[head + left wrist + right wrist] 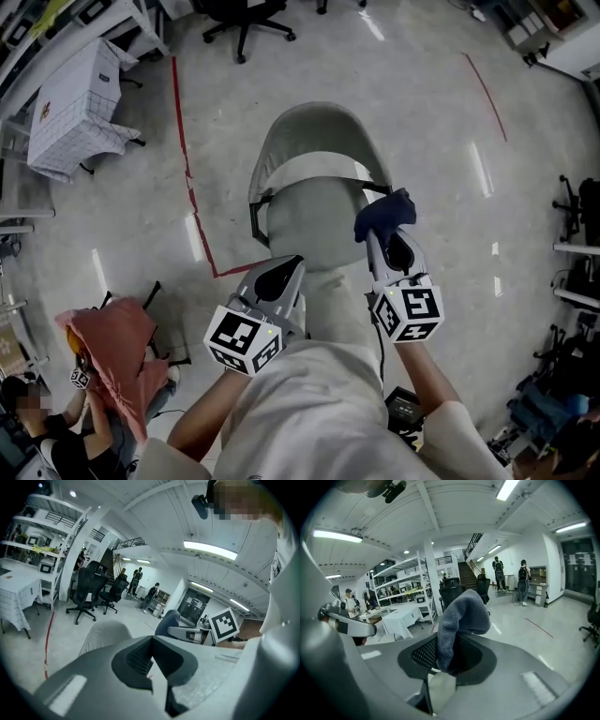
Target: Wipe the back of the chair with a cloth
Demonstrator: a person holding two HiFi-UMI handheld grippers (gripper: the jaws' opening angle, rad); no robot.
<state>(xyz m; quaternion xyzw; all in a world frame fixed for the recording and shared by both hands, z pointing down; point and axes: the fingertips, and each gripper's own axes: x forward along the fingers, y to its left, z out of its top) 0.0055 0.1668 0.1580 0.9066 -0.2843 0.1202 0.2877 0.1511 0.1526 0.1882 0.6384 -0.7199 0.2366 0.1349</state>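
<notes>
Seen from above in the head view, the grey-green chair has its tall backrest (314,230) right in front of me. A dark blue cloth (385,214) is pinched in my right gripper (382,236), held by the backrest's upper right edge. In the right gripper view the cloth (458,616) stands bunched up out of the shut jaws of the right gripper (451,645). My left gripper (286,274) hovers at the backrest's lower left side with its jaws together and nothing in them. In the left gripper view, the left gripper (152,641) points past the chair's top (105,632) toward the cloth (168,620).
Red tape lines (184,141) cross the pale floor. A table with a white cover (70,103) stands at the far left, a black office chair (246,19) at the top. A person with a reddish cloth (112,352) crouches at lower left. Dark equipment (579,220) lines the right edge.
</notes>
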